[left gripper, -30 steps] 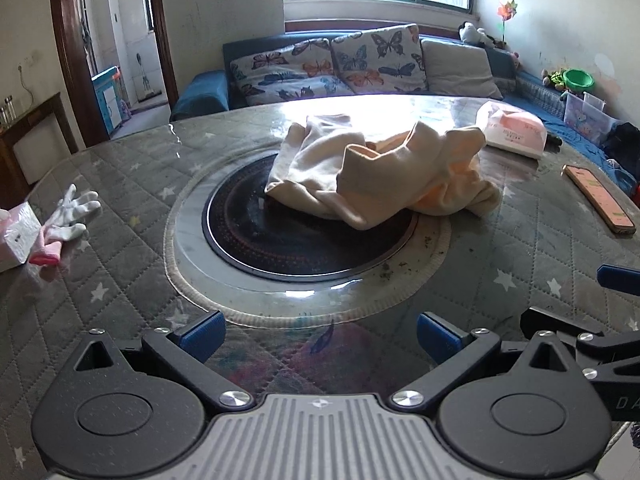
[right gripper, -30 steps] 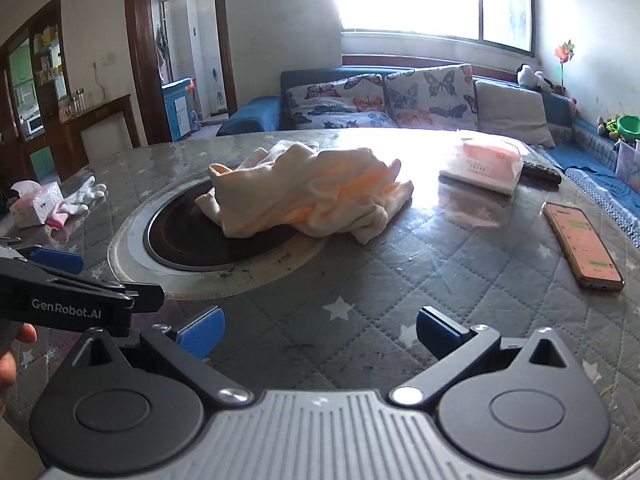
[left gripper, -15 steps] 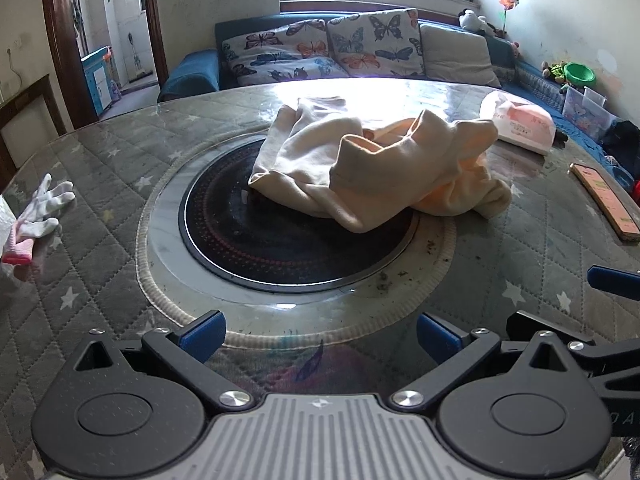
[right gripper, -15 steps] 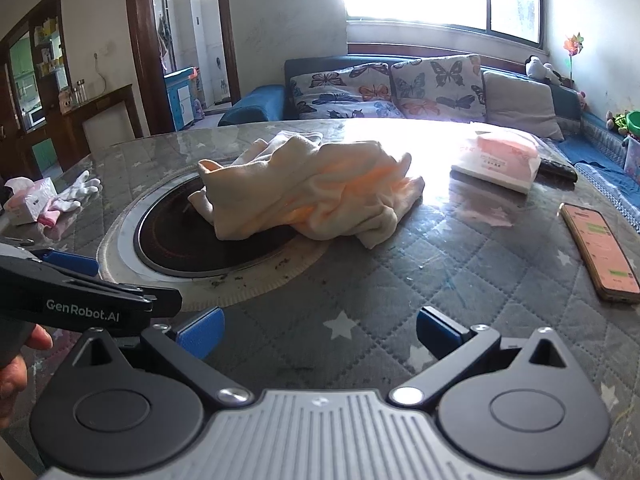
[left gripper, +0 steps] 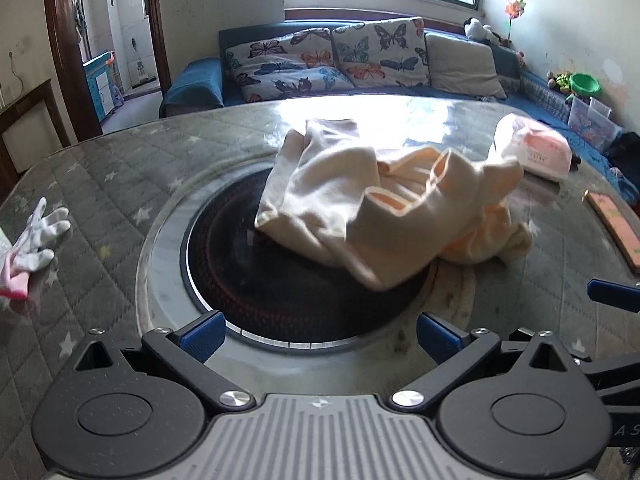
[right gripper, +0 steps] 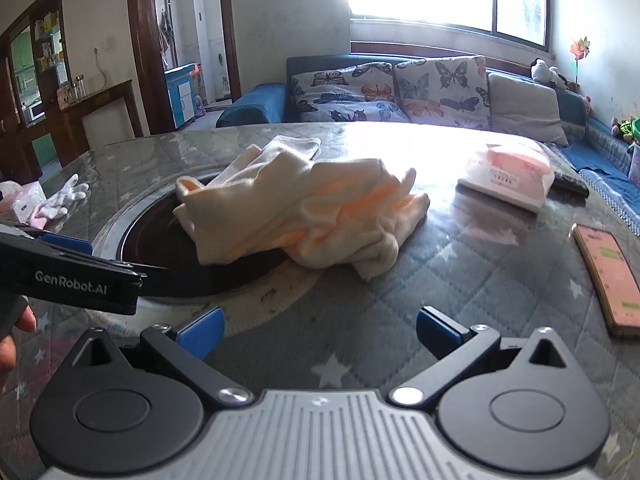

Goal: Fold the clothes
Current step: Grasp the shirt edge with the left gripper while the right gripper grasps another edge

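Cream garment (left gripper: 384,208) lies crumpled mid-tabletop (left gripper: 120,184), half over the dark round inset (left gripper: 280,292). Looks soft, light, limp; will sag and drag when lifted, so best taken at a hem or the loose corner nearest the grippers, I'd judge.

Left gripper (left gripper: 318,334) and right gripper (right gripper: 320,330): jaws released, wide apart, holding nothing, well short of the cloth.

Left view shows a raised fold edge. Right view shows the garment's right-hand bunched end, the whole phone (right gripper: 606,280), and a hand (right gripper: 12,336) behind the left gripper.
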Tool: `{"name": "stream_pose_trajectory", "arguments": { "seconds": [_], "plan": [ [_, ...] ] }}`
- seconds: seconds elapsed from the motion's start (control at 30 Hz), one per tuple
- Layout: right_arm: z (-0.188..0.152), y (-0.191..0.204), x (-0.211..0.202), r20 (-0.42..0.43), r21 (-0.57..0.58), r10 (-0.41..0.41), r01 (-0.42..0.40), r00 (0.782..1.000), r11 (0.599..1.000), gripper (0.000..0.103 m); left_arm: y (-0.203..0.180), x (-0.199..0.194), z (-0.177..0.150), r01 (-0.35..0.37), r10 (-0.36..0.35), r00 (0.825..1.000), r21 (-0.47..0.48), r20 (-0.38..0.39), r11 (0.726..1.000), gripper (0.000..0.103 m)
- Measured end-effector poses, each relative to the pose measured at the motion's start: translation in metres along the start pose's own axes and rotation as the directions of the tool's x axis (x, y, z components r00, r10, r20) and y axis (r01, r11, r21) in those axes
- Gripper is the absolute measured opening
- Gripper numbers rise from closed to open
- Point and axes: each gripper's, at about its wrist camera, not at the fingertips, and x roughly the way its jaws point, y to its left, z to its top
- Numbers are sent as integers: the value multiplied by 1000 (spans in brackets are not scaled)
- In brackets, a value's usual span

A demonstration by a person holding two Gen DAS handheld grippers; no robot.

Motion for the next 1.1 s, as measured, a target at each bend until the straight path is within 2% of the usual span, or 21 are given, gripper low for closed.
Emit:
{"name": "stream_pose_trajectory", "arguments": {
  "seconds": [0.17,0.37,0.53,0.57,0.63,0.83,1.0,1.1],
  "plan": [
    [18,-3,8,12,-13,6,-6,1000,1000,103,-1,6,13,35,-35,999,19,17,999,102],
    [41,-6,14,47,-46,7,-4,999,999,101,-9,16,23,96,-98,995,89,27,991,84],
    [65,-12,21,78,-72,26,-21,997,997,94,-15,22,31,113,-123,991,157,52,981,72],
    [71,-13,23,88,-84,29,-22,996,996,93,-16,23,33,119,-130,990,167,57,979,68],
    [81,-13,27,100,-106,43,-33,994,994,88,-15,26,36,137,-150,987,185,58,973,50],
    [97,0,44,67,-190,133,-118,989,975,79,-12,31,40,183,-204,976,233,71,955,21],
    [95,13,58,30,-242,157,-146,987,959,63,-8,25,39,201,-230,969,255,88,946,16],
    [98,15,51,66,-258,146,-124,987,958,63,-3,17,38,208,-239,966,253,98,945,15]
  ]
}}
